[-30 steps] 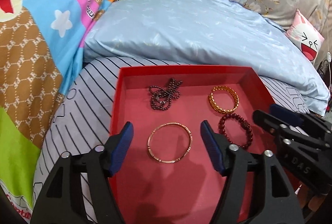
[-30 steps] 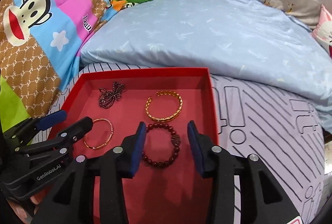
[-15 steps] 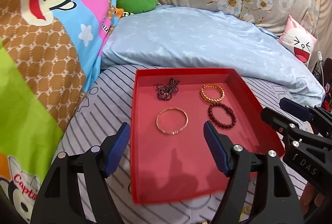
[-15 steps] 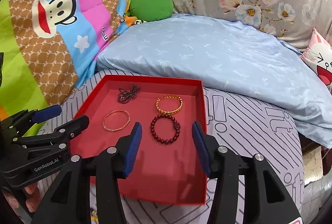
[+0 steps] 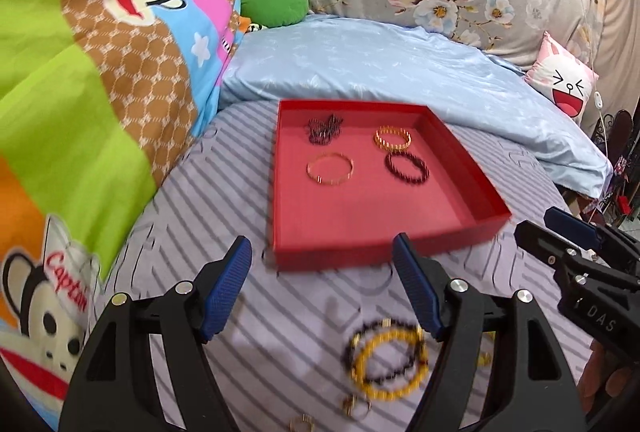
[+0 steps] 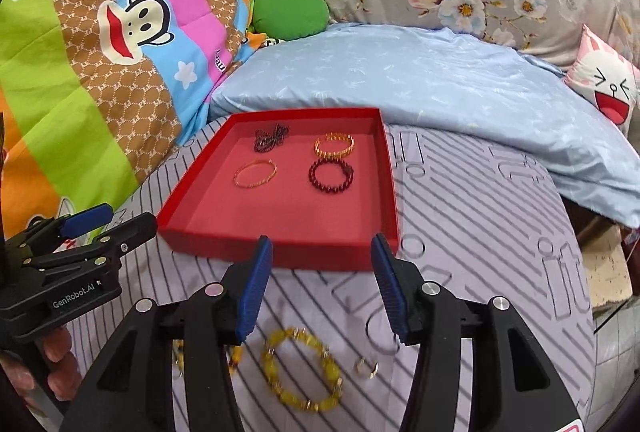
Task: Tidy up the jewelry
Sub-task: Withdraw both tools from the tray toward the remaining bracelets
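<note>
Four pieces are seen in the red tray, which lies on the striped grey cover. At the tray's far end, a dark bead strand is bunched at far left and a chunky gold bracelet sits at far right. Closer in, a thin gold bangle is placed on the left and a dark red bead bracelet on the right. No contact between the four is seen from the right wrist; from the left wrist the two right-hand pieces look close or touching, not resolvable.

Left gripper is held wide open over the cover, just short of the tray's near wall; nothing is gripped. Right gripper is likewise spread wide with nothing between its pads, also just short of the near wall.

Loose jewelry is left outside the tray on the cover, below both grippers. A yellow bead bracelet lies flat between the right gripper's fingers, with a small gold ring just beside it on the right. In the left wrist view the yellow bracelet is overlapped by a dark bead bracelet; that area is motion-blurred, so the smaller pieces around it cannot be identified.

A blue pillow is seen behind the tray and a cartoon monkey blanket to the left.
</note>
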Action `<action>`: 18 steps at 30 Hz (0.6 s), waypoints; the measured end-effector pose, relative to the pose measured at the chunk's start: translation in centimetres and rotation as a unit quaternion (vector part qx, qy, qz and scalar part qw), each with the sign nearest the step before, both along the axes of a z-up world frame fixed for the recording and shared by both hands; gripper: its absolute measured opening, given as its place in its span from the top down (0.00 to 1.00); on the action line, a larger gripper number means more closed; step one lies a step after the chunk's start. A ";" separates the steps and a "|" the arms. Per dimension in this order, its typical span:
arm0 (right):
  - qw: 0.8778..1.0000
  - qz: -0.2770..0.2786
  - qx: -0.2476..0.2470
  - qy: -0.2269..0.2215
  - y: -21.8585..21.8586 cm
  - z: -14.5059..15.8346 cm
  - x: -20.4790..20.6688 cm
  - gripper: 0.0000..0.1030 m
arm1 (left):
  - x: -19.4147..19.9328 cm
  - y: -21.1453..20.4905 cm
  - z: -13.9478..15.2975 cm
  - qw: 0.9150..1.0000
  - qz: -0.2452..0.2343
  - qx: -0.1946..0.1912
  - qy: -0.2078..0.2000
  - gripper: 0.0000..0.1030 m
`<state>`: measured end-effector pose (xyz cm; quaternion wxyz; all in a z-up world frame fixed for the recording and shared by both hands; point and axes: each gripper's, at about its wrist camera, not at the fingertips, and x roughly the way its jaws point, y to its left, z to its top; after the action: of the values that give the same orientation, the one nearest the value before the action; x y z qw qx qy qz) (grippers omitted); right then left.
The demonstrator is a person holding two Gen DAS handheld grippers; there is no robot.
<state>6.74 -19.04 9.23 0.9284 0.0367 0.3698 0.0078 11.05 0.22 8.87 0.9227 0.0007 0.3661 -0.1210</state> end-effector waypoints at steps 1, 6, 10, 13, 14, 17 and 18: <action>1.000 -0.001 0.000 0.002 0.0 -0.2 -0.6 0.51 | -0.7 0.2 -0.4 1.000 -0.001 0.000 0.003 0.33; 1.000 -0.009 0.002 0.016 -0.1 -1.5 -3.5 0.51 | -3.7 1.3 -2.1 1.000 0.003 0.009 0.013 0.33; 0.999 -0.013 0.011 0.032 -0.1 -2.8 -5.4 0.51 | -5.7 2.3 -3.8 0.999 0.013 0.008 0.030 0.33; 0.999 -0.014 0.019 0.045 0.0 -3.8 -6.5 0.51 | -7.0 2.8 -4.8 0.999 0.016 0.013 0.036 0.33; 0.999 -0.014 0.020 0.047 0.2 -4.0 -6.8 0.51 | -7.3 2.9 -5.0 0.999 0.017 0.015 0.036 0.33; 0.998 -0.015 0.025 0.056 0.4 -4.9 -7.6 0.51 | -8.2 3.2 -5.6 0.999 0.020 0.017 0.038 0.33; 0.998 -0.015 0.027 0.059 0.4 -5.2 -7.8 0.51 | -8.5 3.2 -5.7 0.999 0.019 0.018 0.038 0.33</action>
<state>-1.02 -18.59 4.08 0.9034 0.0679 0.4233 0.0016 2.55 3.42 3.15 0.9100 0.0054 0.4031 -0.0970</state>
